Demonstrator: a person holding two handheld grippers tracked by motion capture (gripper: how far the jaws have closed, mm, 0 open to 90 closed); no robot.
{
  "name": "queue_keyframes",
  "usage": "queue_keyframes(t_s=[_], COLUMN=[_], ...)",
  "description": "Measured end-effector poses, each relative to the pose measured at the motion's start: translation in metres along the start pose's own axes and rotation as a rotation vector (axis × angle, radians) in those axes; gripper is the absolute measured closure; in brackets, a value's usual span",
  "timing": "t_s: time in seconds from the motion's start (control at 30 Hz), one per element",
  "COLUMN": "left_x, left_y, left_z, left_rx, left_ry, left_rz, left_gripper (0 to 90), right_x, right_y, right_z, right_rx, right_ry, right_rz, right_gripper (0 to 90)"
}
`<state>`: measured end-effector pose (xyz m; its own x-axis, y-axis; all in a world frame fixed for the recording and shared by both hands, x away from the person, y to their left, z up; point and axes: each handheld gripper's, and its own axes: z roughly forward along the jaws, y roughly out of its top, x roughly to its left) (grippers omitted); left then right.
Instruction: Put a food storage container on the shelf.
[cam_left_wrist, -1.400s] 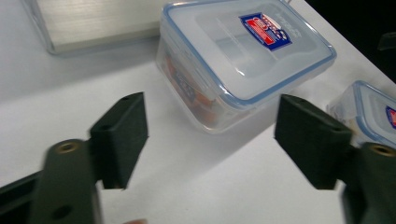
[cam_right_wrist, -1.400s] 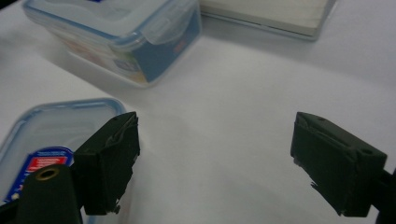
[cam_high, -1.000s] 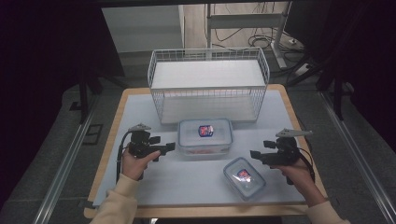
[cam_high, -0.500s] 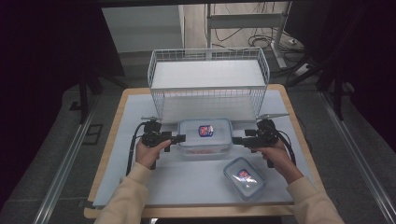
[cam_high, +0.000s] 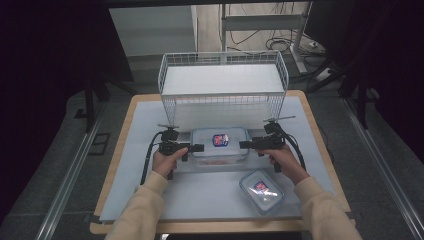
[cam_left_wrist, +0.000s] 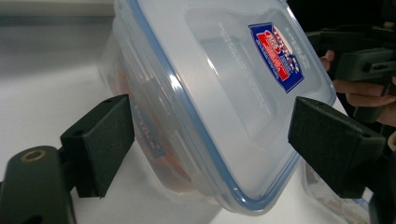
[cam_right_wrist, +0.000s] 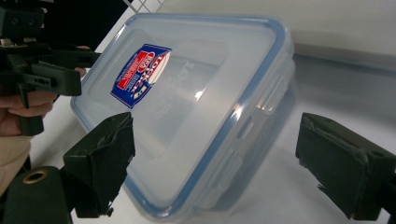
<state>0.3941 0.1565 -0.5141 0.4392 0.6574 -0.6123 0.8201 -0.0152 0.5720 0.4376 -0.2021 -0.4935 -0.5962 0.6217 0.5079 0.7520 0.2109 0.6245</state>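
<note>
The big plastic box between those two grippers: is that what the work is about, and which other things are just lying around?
In use:
big box, lid on, flanked at both ends
left gripper, open
right gripper, open

Lying about:
small box, near the table's front edge
wire basket, behind the big box

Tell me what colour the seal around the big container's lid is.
Blue, on the big container; clearest in the left gripper view.

We seem to be in a lab: a paper-covered table (cam_high: 150, 120) on rails (cam_high: 70, 170), loose cables (cam_high: 250, 22), dark curtains (cam_high: 45, 50) around.
</note>
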Motion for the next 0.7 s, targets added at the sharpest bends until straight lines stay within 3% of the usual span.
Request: queue_keyframes(t_s=[0.1, 0.33, 0.4, 0.43, 0.57, 0.7], left_x=[0.001, 0.002, 0.003, 0.003, 0.005, 0.001], left_y=[0.0, -0.001, -0.001, -0.001, -0.002, -0.006], left_z=[0.002, 0.005, 0.005, 0.004, 0.0, -0.006], left_rx=[0.004, 0.021, 0.022, 0.024, 0.0, -0.023], left_ry=[-0.007, -0.018, -0.026, -0.029, -0.042, -0.036], left_rz=[-0.006, -0.013, -0.019, -0.023, -0.039, -0.029], left_gripper=[16.1, 19.0, 19.7, 20.3, 27.0, 32.6], right_x=[-0.001, -0.003, -0.004, -0.008, -0.01, -0.007], right_y=[0.0, -0.001, -0.001, -0.001, -0.004, -0.007], right_z=[0.007, 0.019, 0.018, 0.013, 0.007, 0.001], right_rx=[0.021, 0.058, 0.055, 0.036, 0.039, 0.019], right_ry=[0.002, 0.056, 0.056, 0.071, 0.098, 0.107], right_rz=[0.006, 0.047, 0.054, 0.077, 0.11, 0.096], right_gripper=[11.6, 13.5, 16.1, 23.2, 28.7, 34.4])
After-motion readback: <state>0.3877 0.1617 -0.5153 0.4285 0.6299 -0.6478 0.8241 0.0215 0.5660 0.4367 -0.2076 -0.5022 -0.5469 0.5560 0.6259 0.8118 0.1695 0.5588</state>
